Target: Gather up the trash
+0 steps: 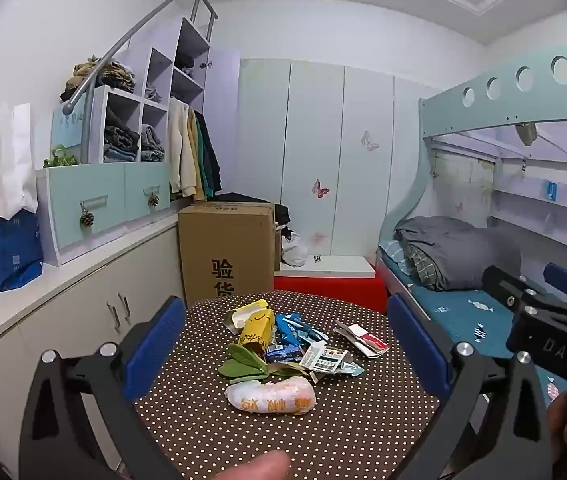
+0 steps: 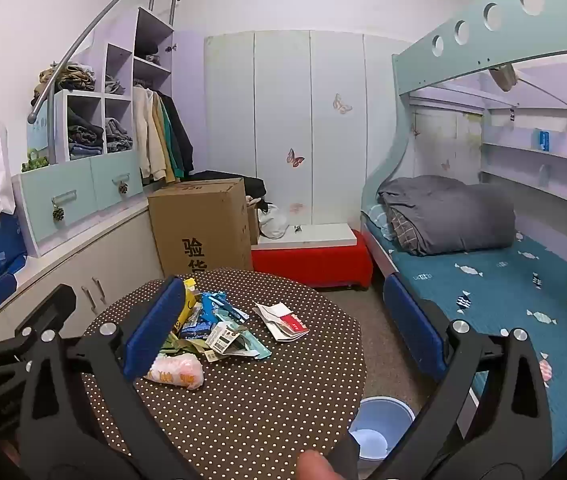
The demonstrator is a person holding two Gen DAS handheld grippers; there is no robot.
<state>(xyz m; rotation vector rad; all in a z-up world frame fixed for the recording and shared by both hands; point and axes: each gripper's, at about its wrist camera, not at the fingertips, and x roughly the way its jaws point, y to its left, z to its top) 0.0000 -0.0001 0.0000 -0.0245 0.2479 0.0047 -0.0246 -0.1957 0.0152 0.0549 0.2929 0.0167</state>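
A pile of trash lies on a round brown polka-dot table (image 1: 283,440): a white and orange plastic bag (image 1: 270,397), green wrappers (image 1: 243,364), a yellow carton (image 1: 257,328), blue wrappers (image 1: 293,334), a white label (image 1: 323,358) and a red and white paper (image 1: 363,340). My left gripper (image 1: 285,340) is open and empty, held above the near side of the table. My right gripper (image 2: 283,320) is open and empty, over the table's right part; it also shows in the left wrist view (image 1: 547,312). A light blue bin (image 2: 379,432) stands on the floor right of the table (image 2: 243,420).
A cardboard box (image 1: 225,252) and a red bench (image 1: 331,288) stand behind the table. A bunk bed with grey bedding (image 2: 451,216) runs along the right. White cabinets with shelves and a blue bag (image 1: 5,248) line the left wall.
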